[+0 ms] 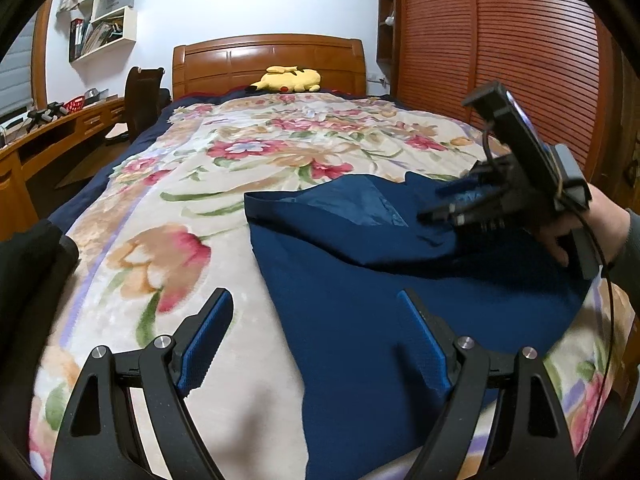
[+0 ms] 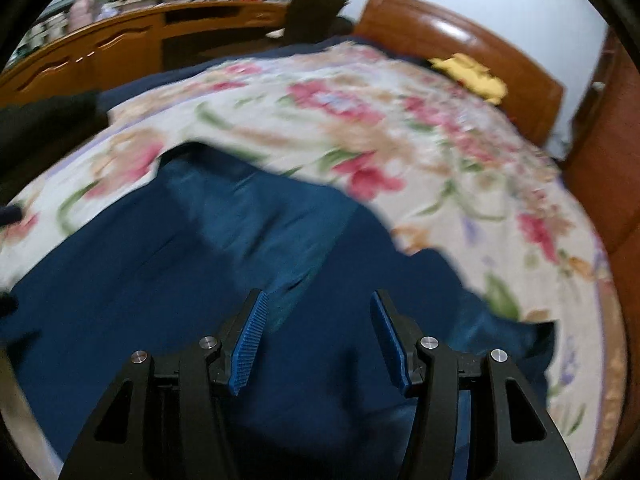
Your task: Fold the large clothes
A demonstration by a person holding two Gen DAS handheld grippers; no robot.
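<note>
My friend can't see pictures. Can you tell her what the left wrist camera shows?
A dark blue garment lies partly folded on a flowery blanket covering a bed. The left gripper hangs over it with jaws open, while a hand holds the right gripper above the cloth. A yellow plush toy rests by the wooden headboard.

A bed (image 1: 120,216) is spread with a floral blanket and backed by a wooden headboard (image 1: 268,60), against which a yellow plush toy (image 1: 290,80) is laid. A pale wall is hung with white shelves (image 1: 108,20) – a wooden desk (image 1: 52,128) is set along the left, a slatted wooden wardrobe (image 1: 500,40) on the right.
</note>
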